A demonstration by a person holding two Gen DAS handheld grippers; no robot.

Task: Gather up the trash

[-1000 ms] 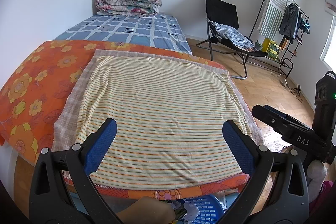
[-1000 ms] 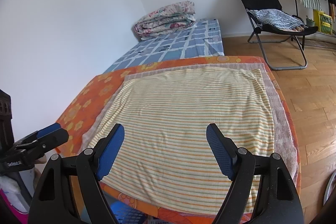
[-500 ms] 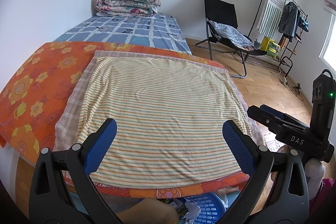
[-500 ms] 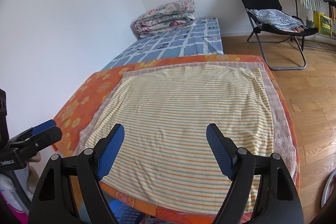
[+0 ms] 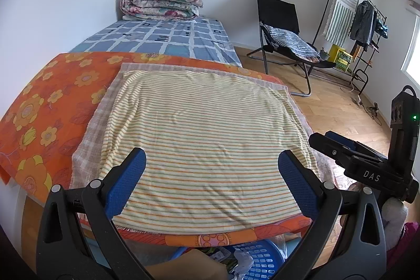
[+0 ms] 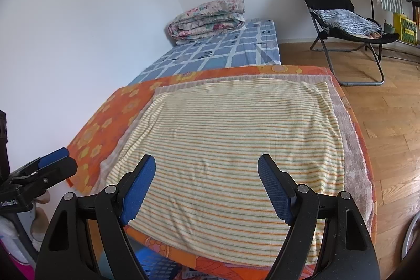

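Since a second ago your right gripper [image 5: 338, 146] has edged further into the left camera's view. Trash sits in the blue basket [image 5: 258, 257] below the near edge of the striped towel [image 5: 207, 148], which lies flat on an orange flowered cover [image 5: 50, 106] over the bed. You hold both grippers above the towel, the left gripper [image 5: 212, 184] included, jaws wide apart and gripping nothing. A black folding chair [image 5: 283, 22] stands on the wood floor [image 6: 388, 109] beyond.
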